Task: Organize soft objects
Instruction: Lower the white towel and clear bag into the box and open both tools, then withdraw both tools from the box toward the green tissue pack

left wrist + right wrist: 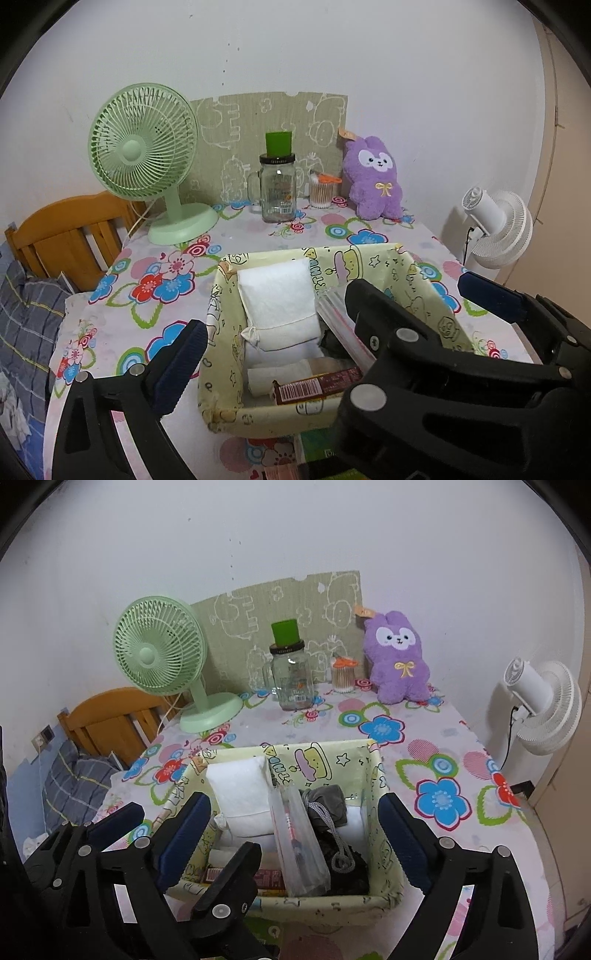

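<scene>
On the flowered table (424, 734), a green fan (159, 653) stands far left. The left gripper (273, 354) and right gripper (295, 838) both gape wide, holding nothing, over the fabric basket (380, 775) holding a white pouch (240, 794). A purple plush (397, 661) sits at the back right.

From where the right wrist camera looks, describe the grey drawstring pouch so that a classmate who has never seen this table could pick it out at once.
Start at the floral tablecloth and find the pale yellow cartoon-print basket near its front edge. Inside, towards the right, the grey drawstring pouch lies beside a clear plastic sleeve. Unlike the white folded cloth at the left, it is dark grey, bunched, and trails a looped grey cord.
</scene>
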A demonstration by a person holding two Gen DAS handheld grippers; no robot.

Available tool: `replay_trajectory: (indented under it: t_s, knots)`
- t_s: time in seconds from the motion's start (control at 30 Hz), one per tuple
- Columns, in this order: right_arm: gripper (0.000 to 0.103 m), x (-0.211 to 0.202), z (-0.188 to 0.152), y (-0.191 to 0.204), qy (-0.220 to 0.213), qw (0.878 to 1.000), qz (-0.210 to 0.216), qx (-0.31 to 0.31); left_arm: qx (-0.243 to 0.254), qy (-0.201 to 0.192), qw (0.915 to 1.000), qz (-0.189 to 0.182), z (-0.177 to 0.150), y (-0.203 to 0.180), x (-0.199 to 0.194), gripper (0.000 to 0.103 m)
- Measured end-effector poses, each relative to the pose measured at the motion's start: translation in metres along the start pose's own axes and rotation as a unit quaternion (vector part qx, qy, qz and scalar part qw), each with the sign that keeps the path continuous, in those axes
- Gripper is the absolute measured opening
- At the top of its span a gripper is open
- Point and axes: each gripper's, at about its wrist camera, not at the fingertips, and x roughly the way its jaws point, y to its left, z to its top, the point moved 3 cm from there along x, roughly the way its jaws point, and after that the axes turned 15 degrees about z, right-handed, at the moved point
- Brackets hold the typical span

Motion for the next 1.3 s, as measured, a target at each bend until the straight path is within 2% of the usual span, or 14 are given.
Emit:
replay_trajectory:
  t_s: [0.63, 1.3]
  knots:
    - [0.099, -0.059, -0.012, 0.022, -0.025, 0.999, -0.014, -0.018, -0.011, -0.027, 0.9995, -0.004, -0.014, 0.003, -0.056, 0.101]
    - [0.099, -0.092, -0.039, 0.036, -0.027, 0.999, -0.020, -0.037, -0.023, -0.044, 0.9987, 0.009, -0.042, 0.006, -0.090, 0.101]
